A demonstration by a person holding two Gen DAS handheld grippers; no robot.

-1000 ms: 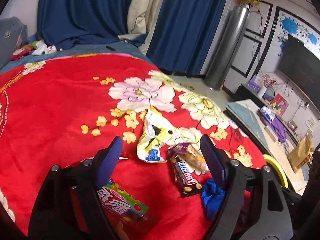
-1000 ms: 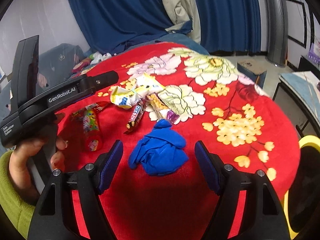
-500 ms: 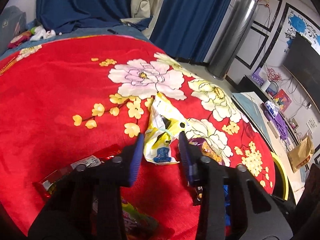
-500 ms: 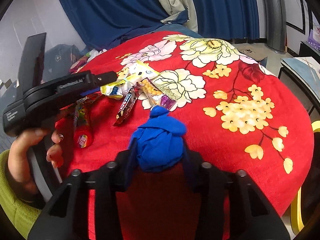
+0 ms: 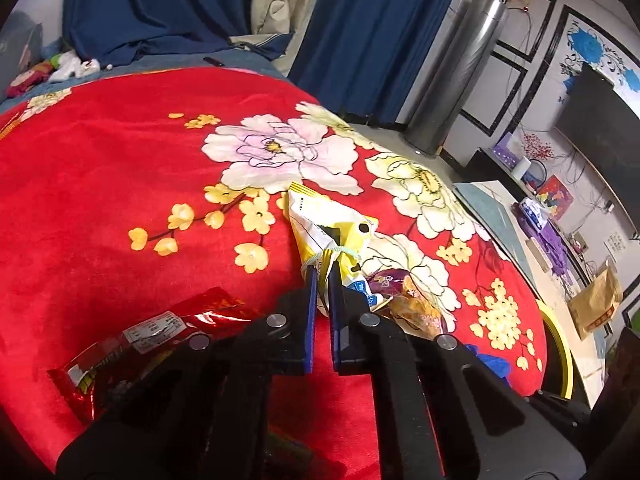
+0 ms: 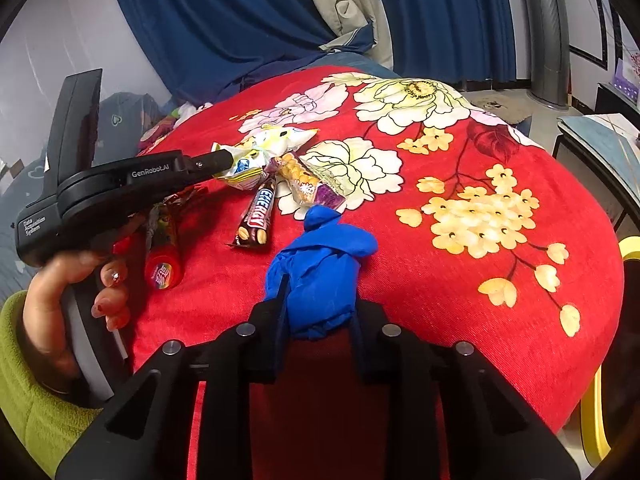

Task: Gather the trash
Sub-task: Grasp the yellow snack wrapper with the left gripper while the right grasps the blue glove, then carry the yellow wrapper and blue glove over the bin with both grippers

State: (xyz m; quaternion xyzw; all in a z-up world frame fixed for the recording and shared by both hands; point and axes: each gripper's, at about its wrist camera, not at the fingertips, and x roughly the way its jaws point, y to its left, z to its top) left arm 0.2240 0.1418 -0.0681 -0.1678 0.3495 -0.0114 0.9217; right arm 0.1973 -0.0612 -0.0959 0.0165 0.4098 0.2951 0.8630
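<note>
Trash lies on a red flowered blanket. My left gripper is shut, pinching the near edge of a yellow and white snack wrapper. In the right wrist view that same gripper reaches in from the left onto the wrapper, with a hand holding it. My right gripper has its jaws closing on a crumpled blue glove, and the pads press into both of its sides. The glove's edge also peeks out low right in the left wrist view.
A brown Energy bar, a purple and orange snack pack and a red candy tube lie between the two grippers. A red foil wrapper sits left of my left gripper. A yellow-rimmed bin stands off the blanket's right edge.
Both grippers went from wide open to closed. The left one moved forward and nipped the yellow wrapper. The right one closed in on the blue glove.
</note>
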